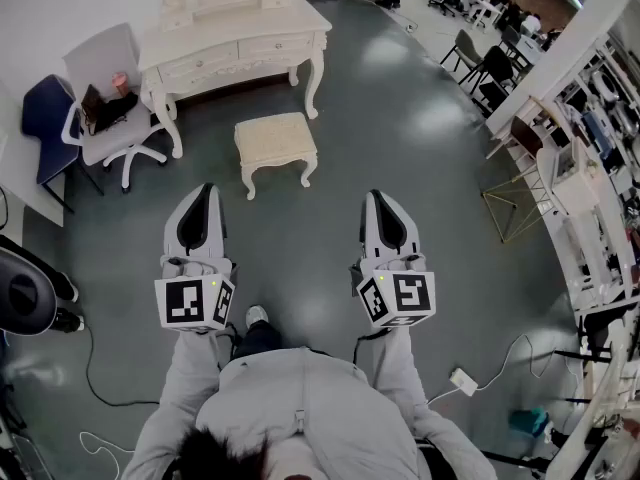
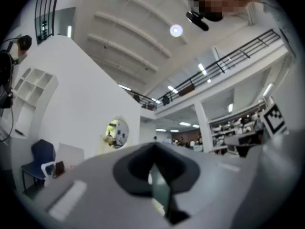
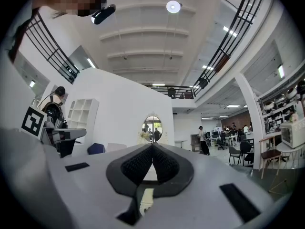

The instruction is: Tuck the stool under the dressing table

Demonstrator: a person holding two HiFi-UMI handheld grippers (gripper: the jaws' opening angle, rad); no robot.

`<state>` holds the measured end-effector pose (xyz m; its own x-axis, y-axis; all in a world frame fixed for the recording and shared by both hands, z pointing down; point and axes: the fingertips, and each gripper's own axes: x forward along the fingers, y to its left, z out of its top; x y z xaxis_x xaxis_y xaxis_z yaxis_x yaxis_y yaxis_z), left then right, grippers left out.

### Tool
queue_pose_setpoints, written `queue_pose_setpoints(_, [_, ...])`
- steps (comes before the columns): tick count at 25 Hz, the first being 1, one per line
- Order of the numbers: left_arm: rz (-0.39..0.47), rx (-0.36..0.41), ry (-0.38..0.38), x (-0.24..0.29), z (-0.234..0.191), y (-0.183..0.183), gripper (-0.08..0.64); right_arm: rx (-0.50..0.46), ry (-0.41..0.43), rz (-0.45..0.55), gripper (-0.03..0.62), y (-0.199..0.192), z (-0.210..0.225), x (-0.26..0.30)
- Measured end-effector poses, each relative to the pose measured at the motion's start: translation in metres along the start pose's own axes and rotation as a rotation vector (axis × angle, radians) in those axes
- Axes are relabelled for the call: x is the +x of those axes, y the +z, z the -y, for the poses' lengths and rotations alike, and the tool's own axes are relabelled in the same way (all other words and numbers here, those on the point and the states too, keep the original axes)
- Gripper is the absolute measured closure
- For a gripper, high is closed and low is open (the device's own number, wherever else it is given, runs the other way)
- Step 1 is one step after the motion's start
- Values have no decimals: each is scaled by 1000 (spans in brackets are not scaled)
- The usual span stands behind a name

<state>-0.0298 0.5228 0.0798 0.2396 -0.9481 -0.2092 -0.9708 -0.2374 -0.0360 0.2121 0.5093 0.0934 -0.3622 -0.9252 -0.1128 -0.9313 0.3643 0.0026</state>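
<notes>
A cream upholstered stool point(image 1: 275, 140) stands on the grey floor, out in front of the white dressing table point(image 1: 240, 43) and apart from it. My left gripper point(image 1: 204, 190) hangs shut and empty, nearer to me than the stool and to its left. At the same distance my right gripper point(image 1: 377, 198) is shut and empty too, to the stool's right. Neither touches the stool. In the left gripper view the left gripper point(image 2: 153, 148) points slightly upward at the room, jaws together. The right gripper point(image 3: 152, 147) does the same in the right gripper view, with cream furniture glimpsed through the slit below the tips.
A white office chair point(image 1: 110, 93) and a blue chair point(image 1: 45, 118) stand left of the dressing table. A gold wire frame point(image 1: 515, 208) and shelving point(image 1: 590, 168) line the right side. Cables and a power strip point(image 1: 462, 380) lie on the floor near my feet.
</notes>
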Motion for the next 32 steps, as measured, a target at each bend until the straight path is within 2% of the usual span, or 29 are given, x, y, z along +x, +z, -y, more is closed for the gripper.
queue_pose_setpoints(13, [3, 2, -19, 17, -16, -1, 551, 0, -5, 3, 591, 2, -7, 24])
queue_pose_setpoints(25, [14, -4, -35, 60, -62, -14, 551, 4, -25, 22, 591, -7, -18, 81])
queue_pose_setpoints(32, [19, -4, -69, 86, -96, -16, 551, 7, -49, 34, 590, -7, -35, 118])
